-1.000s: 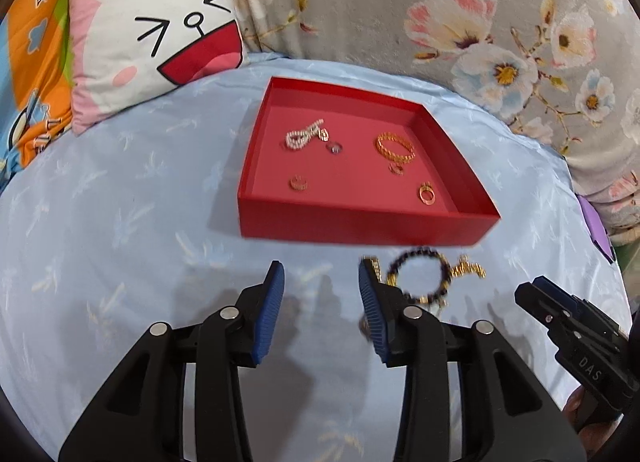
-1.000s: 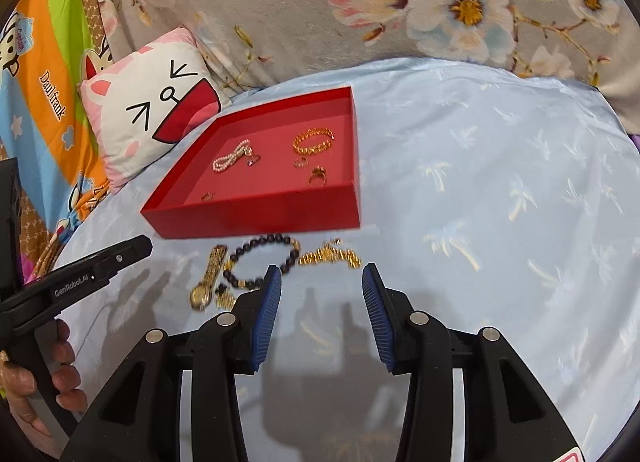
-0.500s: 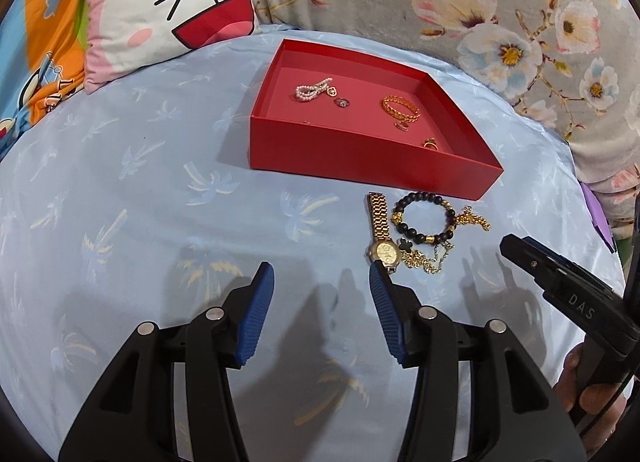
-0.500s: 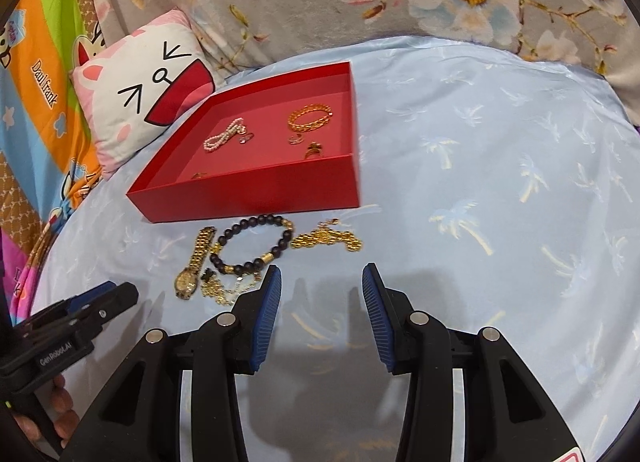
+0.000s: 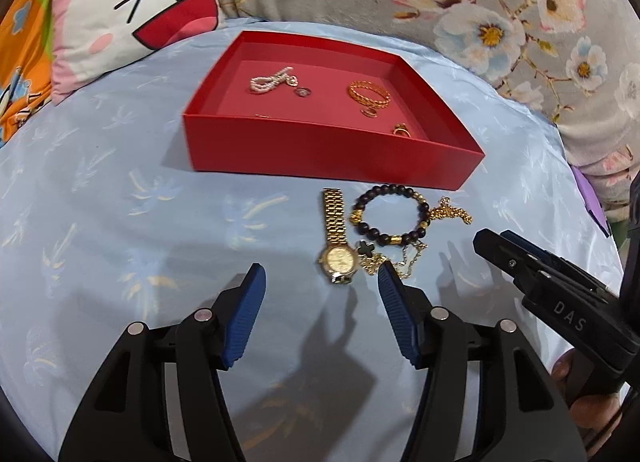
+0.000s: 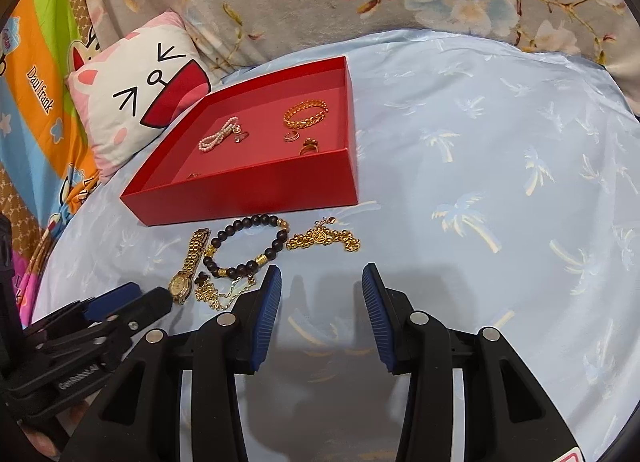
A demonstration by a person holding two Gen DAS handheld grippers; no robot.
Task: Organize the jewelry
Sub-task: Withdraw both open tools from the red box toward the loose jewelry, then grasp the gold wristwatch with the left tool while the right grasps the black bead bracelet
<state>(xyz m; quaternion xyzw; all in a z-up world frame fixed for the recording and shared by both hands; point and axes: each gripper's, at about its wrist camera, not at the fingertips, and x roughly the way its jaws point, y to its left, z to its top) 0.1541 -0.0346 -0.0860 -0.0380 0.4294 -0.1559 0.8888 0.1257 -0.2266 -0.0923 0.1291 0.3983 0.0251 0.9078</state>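
Observation:
A red tray (image 5: 320, 150) (image 6: 248, 194) on the blue bedsheet holds a pearl bracelet (image 5: 272, 79), a gold bangle (image 5: 368, 92) and small rings. In front of it lie a gold watch (image 5: 338, 238) (image 6: 188, 266), a dark bead bracelet (image 5: 390, 218) (image 6: 248, 246), a thin chain with a black clover (image 5: 380, 258) and a gold chain (image 6: 324, 240). My left gripper (image 5: 320, 282) hovers just short of the watch, its jaws opening with nothing between them. My right gripper (image 6: 320, 286) stands open and empty below the gold chain.
A cat-face pillow (image 5: 132, 10) (image 6: 140, 94) leans at the back left beside a colourful cartoon blanket (image 6: 36, 74). A grey floral cover (image 5: 440, 2) runs along the back. Bare blue sheet (image 6: 500, 182) spreads to the right of the tray.
My left gripper has drawn back and down from the tray's front wall, so the watch and bracelets now lie ahead of its fingers, and its jaws have widened. The right gripper's view has barely shifted.

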